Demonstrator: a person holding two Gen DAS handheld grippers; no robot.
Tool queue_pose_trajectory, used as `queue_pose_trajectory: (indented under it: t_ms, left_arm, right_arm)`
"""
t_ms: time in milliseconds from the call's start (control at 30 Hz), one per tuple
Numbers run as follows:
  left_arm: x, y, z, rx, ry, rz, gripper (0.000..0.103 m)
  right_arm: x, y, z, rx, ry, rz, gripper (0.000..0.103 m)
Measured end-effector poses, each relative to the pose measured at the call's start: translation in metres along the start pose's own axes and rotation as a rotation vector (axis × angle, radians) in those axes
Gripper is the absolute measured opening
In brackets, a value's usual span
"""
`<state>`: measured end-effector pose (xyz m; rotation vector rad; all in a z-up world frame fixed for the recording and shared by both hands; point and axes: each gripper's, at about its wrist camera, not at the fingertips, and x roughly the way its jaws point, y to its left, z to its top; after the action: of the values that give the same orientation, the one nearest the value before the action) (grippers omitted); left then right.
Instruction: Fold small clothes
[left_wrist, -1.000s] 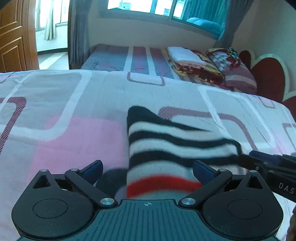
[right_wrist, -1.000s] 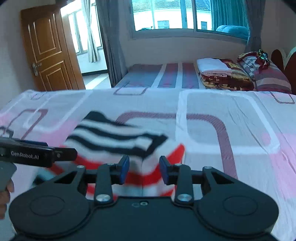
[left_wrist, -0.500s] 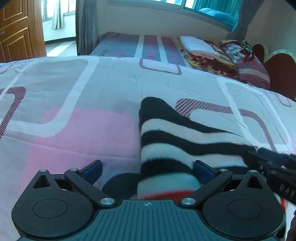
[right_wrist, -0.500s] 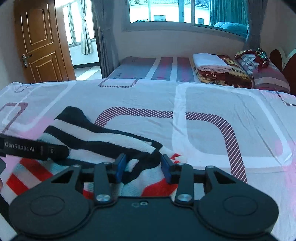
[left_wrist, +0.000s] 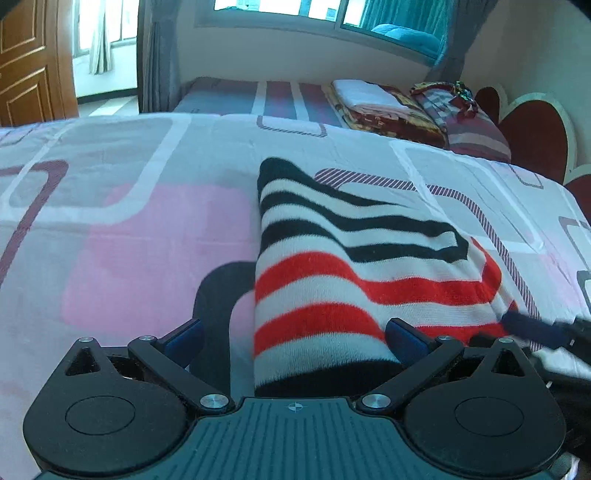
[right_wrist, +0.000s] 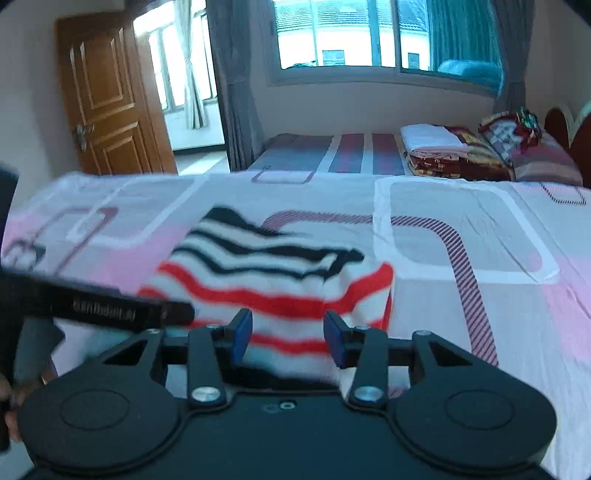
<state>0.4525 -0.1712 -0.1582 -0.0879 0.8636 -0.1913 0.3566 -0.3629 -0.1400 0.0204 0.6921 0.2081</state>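
We noted a striped knit garment (left_wrist: 343, 273) lying folded on the bed (left_wrist: 129, 236), its black-and-white bands on the far side and its red-and-white bands nearer the cameras, a fold edge running across its top layer. The left hand-held gripper (left_wrist: 293, 338) stood wide open just over the garment's near edge, the cloth passing between its blue pads (left_wrist: 404, 338) without being pinched. The right hand-held gripper (right_wrist: 288, 334) had just been opening; its jaws stood part-way apart at the garment's near hem, the striped cloth between them, with no clamp that we could see. In the right wrist view the left tool's finger reached in from the left over the garment's near-left corner. Folded blankets (right_wrist: 447, 155) sat on a second bed (right_wrist: 332, 155) at the far side, under a window (right_wrist: 351, 37).
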Motion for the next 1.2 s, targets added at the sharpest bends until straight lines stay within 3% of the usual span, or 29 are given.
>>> queue_pose_trajectory:
  t_ms: [167,300,500,700,833,1067,1200]
  left_arm:
    - [-0.009,-0.003,-0.006,0.014,-0.001,-0.002,0.103]
    - [-0.013,-0.003,-0.011,0.028,-0.001,-0.009,0.103]
    - [-0.022,-0.003,-0.013,0.009,0.006,-0.022,0.103]
    - [-0.048,0.000,-0.031,0.022,-0.032,-0.043,0.103]
    - [-0.046,-0.002,-0.042,0.030,-0.008,-0.060,0.103]
    - [-0.036,0.002,-0.047,-0.013,0.026,-0.087,0.103]
    - [-0.037,0.001,-0.050,0.017,0.035,-0.086,0.103]
  right_arm:
    - [0.008,0.010,-0.018,-0.131,0.025,-0.116,0.039]
    - [0.000,0.002,-0.014,-0.050,0.023,-0.136,0.043]
    - [0.003,-0.006,-0.020,-0.014,0.066,-0.121,0.042]
    - [-0.031,-0.001,-0.026,0.017,-0.010,-0.091,0.037]
    - [-0.046,0.004,-0.031,0.029,-0.040,-0.063,0.032]
    - [-0.046,0.020,-0.042,-0.001,-0.026,-0.020,0.026]
    - [-0.030,0.019,-0.058,-0.076,0.041,-0.109,0.024]
